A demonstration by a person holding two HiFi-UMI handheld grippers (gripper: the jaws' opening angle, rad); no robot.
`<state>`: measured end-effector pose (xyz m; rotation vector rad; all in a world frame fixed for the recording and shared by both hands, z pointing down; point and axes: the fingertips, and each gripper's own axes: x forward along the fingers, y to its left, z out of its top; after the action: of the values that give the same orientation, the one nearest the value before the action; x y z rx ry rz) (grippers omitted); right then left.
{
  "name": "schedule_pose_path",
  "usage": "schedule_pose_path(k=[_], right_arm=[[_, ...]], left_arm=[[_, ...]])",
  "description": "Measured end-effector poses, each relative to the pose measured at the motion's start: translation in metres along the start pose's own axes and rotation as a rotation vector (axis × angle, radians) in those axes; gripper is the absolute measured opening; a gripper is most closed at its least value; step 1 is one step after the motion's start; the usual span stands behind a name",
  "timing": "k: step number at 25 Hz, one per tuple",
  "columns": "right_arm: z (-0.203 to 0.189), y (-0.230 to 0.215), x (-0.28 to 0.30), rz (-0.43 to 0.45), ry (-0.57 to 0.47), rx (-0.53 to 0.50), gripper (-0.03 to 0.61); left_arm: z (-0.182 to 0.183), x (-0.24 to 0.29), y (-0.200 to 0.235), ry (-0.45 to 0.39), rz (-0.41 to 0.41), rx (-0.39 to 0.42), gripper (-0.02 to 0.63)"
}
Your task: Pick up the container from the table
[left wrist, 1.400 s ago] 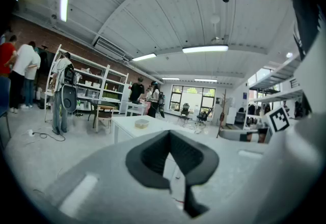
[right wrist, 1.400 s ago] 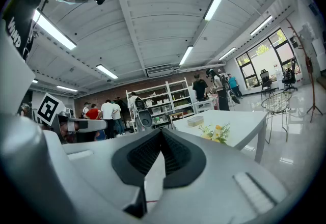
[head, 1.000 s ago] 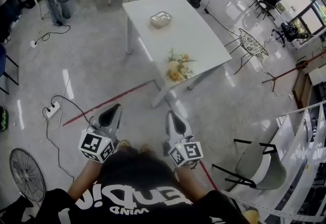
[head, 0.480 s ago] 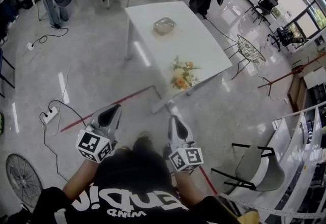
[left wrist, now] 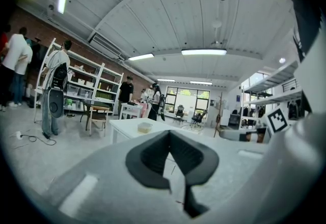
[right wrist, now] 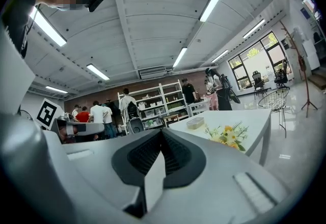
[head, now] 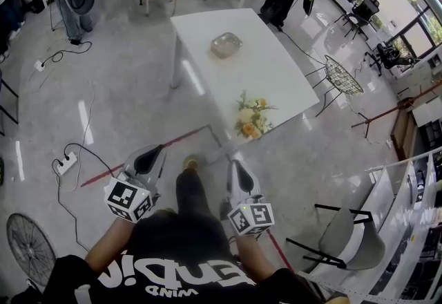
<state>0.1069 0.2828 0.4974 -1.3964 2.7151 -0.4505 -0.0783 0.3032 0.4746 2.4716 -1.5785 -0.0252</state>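
Head view: container (head: 226,45) well inside table (head: 276,81) edges; left tool (head: 150,159), right tool (head: 239,176) closed.

- I stand in a large lab or workshop hall, under an arched panelled ceiling (left wrist: 153,19) with strip lights (left wrist: 204,52).
- Open shelves (left wrist: 97,85) loaded with bins line a brick wall (left wrist: 35,27).
- A power strip (head: 67,164) with loose cables, a floor fan (head: 31,249) and a red tape line (head: 179,140) lie on the polished floor (head: 124,88).
- There are tall windows (head: 407,5), a white bench (head: 276,81), and several people (right wrist: 99,113) standing by the shelves.
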Motion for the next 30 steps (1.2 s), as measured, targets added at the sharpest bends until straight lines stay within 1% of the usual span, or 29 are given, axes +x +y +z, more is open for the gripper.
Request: schedule_pose_path(k=[6,10,16,22,26,30], right_arm=[[0.008,-0.028,0.06,0.009,-0.003,0.01,-0.002],[0.029,-0.055,0.105,-0.006,-0.012,0.01,-0.001],[0.054,-0.098,0.163,-0.007,-0.021,0.027,-0.002],[0.075,-0.14,0.223,-0.017,-0.006,0.053,-0.002],[0.087,-0.164,0.262,-0.006,0.001,0.055,-0.002],[0.099,-0.19,0.297,0.014,0.009,0.051,-0.002]], left_arm=[[0.012,0.054,0.036,-0.004,0.0,-0.001,0.002],[0.028,0.098,0.059,-0.011,-0.011,-0.008,0.002],[0.046,0.163,0.088,0.006,-0.018,-0.017,0.002],[0.06,0.229,0.124,0.022,-0.007,-0.026,0.002],[0.069,0.271,0.143,0.03,-0.006,-0.023,0.002],[0.086,0.314,0.155,0.016,-0.003,-0.026,0.002]])
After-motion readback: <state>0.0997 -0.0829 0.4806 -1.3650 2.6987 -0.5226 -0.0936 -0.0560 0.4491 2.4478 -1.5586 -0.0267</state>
